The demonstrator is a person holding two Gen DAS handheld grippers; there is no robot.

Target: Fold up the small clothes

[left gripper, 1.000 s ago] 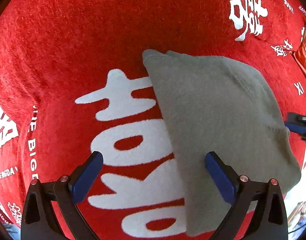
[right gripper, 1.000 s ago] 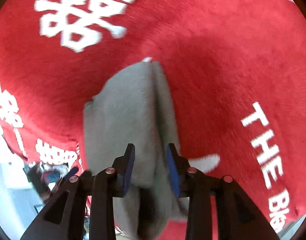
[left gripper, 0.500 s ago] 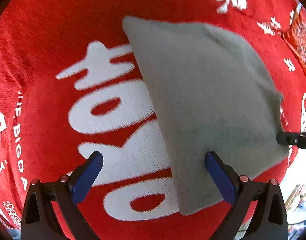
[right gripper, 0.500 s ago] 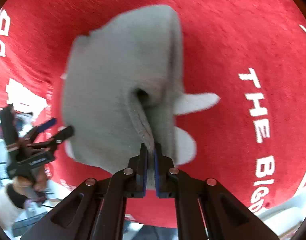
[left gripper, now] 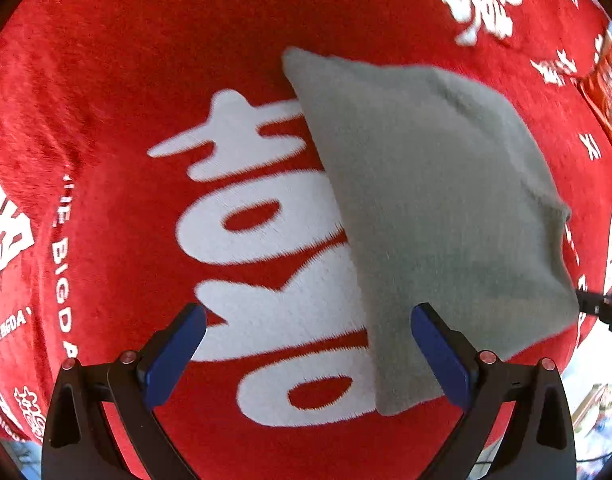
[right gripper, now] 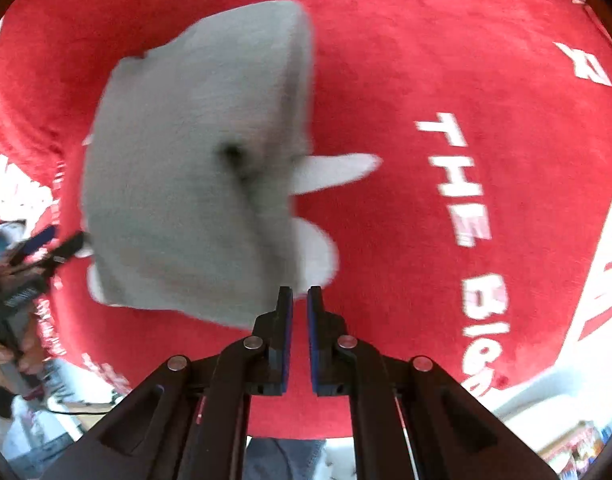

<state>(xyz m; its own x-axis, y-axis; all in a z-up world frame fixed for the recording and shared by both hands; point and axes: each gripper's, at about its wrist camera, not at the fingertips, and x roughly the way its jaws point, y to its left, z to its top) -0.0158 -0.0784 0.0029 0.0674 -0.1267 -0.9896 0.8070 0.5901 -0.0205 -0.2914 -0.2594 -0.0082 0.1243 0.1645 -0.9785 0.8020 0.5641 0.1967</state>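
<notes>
A small grey folded garment [left gripper: 426, 208] lies on the red cloth with white lettering [left gripper: 145, 80]. My left gripper [left gripper: 306, 352] is open above the cloth, its right finger [left gripper: 438, 352] over the garment's near edge, nothing held. In the right wrist view the same garment [right gripper: 193, 168] lies ahead and to the left, blurred. My right gripper [right gripper: 299, 320] has its jaws a narrow gap apart with nothing between them, its tips just off the garment's near corner. The right gripper's tip also shows in the left wrist view [left gripper: 602, 308] at the garment's right edge.
The red cloth [right gripper: 426, 80] covers the whole surface and falls off at the near edge. The left gripper and the hand holding it [right gripper: 21, 280] show at the left of the right wrist view. Room clutter lies beyond the cloth's edge [right gripper: 566, 440].
My right gripper was shut on the garment's edge half a second ago; now its jaws have parted slightly and the garment lies free. The left gripper stayed open and shifted a little.
</notes>
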